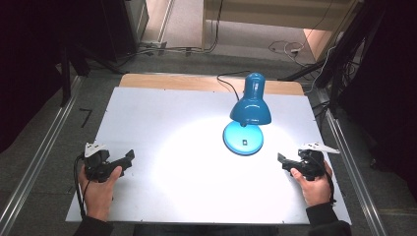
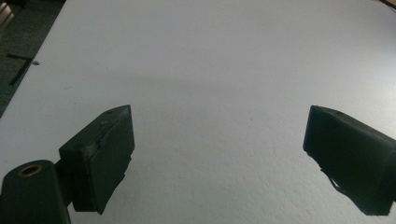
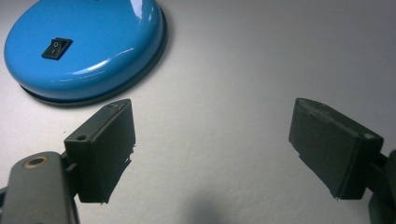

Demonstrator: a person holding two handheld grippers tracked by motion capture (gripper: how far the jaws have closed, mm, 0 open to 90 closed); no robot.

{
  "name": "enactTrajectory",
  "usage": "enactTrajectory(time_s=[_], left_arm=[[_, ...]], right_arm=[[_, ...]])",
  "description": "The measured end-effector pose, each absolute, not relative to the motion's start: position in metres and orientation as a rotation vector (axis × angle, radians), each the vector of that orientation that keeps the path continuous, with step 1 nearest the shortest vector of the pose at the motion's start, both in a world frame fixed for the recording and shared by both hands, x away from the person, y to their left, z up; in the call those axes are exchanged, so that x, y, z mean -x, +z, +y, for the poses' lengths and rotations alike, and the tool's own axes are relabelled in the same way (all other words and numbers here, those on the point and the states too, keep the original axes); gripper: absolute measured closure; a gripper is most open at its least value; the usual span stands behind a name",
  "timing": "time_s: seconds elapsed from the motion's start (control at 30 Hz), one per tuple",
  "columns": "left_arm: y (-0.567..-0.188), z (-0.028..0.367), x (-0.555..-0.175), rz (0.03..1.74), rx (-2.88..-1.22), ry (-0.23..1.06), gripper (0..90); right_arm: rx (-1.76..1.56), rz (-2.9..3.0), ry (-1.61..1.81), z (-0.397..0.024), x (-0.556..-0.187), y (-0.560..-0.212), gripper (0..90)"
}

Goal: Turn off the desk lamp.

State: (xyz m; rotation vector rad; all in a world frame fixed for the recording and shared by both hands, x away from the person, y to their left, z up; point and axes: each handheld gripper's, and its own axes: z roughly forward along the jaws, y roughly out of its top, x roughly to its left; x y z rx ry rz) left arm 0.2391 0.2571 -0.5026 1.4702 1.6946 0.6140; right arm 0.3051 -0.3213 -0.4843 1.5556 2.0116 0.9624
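Right gripper view: the right gripper hangs with jaws spread wide over bare table, nothing between them, and the blue lamp stands just beyond its left jaw, base with black switch flat on the table, apart from the jaw.

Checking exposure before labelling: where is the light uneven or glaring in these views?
High view: the lamp throws a bright pool on the table, surroundings dark. Right gripper view: glare streak on the lamp base. Left gripper view: dimmer, even grey.
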Motion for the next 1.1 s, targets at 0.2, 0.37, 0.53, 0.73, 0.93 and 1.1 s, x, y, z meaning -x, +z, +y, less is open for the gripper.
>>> enactTrajectory(time_s=[0.2,0.37,0.53,0.73,0.93,1.1], left_arm=[[-0.502,0.257,-0.239,1.693,-1.473,0.614,9.6],[-0.502,0.257,-0.239,1.693,-1.471,0.614,9.6],[-0.502,0.257,-0.239,1.691,-1.472,0.613,9.7],[-0.502,0.258,-0.239,1.689,-1.468,0.612,9.6],[-0.502,0.257,-0.239,1.688,-1.47,0.611,9.7],[-0.502,0.258,-0.239,1.688,-1.468,0.611,9.6]], right_arm=[[-1.55,2.019,0.968,-0.317,-0.306,-0.484,13.3],[-1.541,2.024,0.972,-0.315,-0.307,-0.484,13.3],[-1.542,2.029,0.971,-0.312,-0.307,-0.484,13.3],[-1.536,2.032,0.975,-0.309,-0.308,-0.484,13.3],[-1.524,2.039,0.984,-0.305,-0.309,-0.483,13.3],[-1.521,2.041,0.99,-0.302,-0.31,-0.482,13.3]])
